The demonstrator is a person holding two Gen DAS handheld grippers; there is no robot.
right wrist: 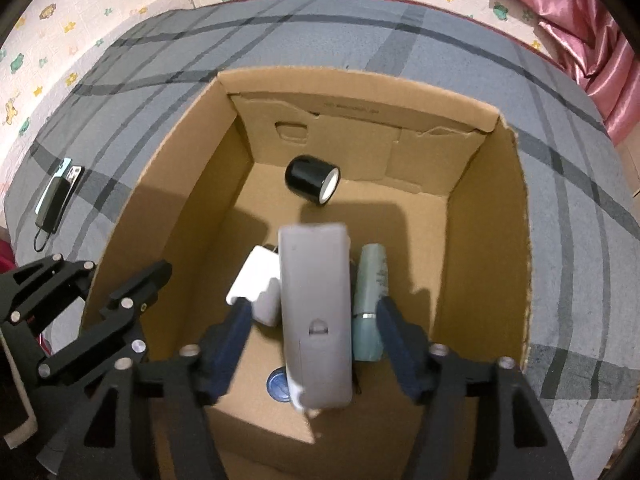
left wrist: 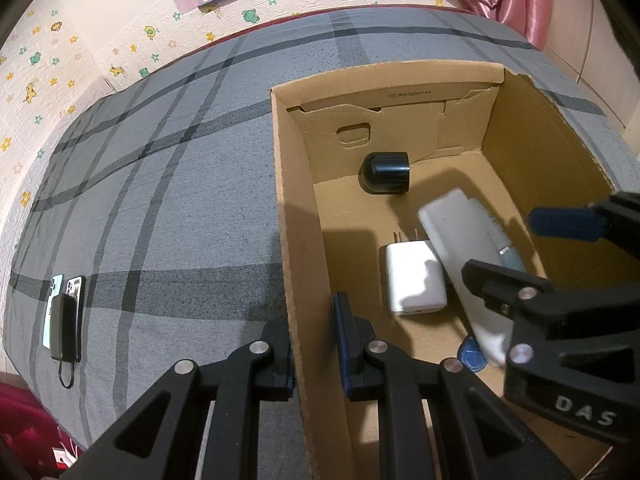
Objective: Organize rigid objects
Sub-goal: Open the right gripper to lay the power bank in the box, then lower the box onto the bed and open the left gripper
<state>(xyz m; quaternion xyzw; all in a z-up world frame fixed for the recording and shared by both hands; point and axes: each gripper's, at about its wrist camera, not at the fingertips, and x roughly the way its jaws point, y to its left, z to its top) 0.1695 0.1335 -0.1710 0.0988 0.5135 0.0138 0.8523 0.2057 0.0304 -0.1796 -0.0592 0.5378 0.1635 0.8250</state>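
Right tongs [right wrist: 314, 336] over the open cardboard box [right wrist: 486, 240], fingers spread wide; white remote [right wrist: 316, 316] sits between them, motion-blurred, touching neither pad as far as I can see, can't tell if it's resting on the box floor or in mid-air. Left tongs [left wrist: 314, 344] straddle the box's left wall, one finger outside and one inside, closed onto the cardboard edge. In the box: black cylinder [right wrist: 312, 184] on its side near the far wall, white charger block [right wrist: 252, 284] just left of the remote, teal bottle [right wrist: 370, 300] just right of it, blue round cap [right wrist: 278, 388] partly under the remote's near end. Box sits on a bed with a grey plaid sheet [left wrist: 160, 200]. Well apart on the sheet, far left: two phones [left wrist: 64, 292] side by side with a dark power bank [left wrist: 64, 328] lying on top of them, cable trailing.
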